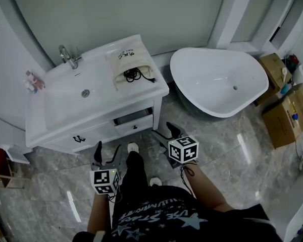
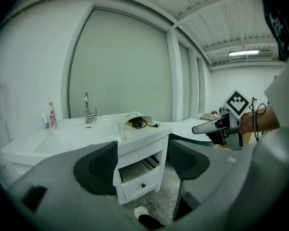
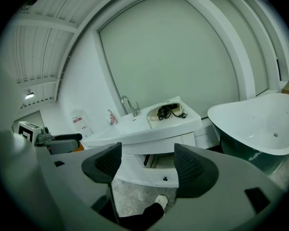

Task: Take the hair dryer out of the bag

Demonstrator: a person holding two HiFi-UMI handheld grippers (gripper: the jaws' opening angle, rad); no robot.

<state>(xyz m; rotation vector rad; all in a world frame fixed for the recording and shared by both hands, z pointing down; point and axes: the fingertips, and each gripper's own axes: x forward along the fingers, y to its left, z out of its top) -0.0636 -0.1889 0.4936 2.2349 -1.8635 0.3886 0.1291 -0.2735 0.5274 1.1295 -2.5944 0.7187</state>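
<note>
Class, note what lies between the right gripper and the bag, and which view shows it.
In the head view, the partly open drawer and the countertop edge lie between the right gripper and the bag.

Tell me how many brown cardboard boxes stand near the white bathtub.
2. One brown cardboard box sits beside the white oval bathtub's far right end. The second box lies lower, at the head view's right edge. Others may be out of view.

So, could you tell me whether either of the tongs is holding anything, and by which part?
Nothing is held: the left tongs and right tongs are both open and empty, and the bag lies on the vanity.
</note>
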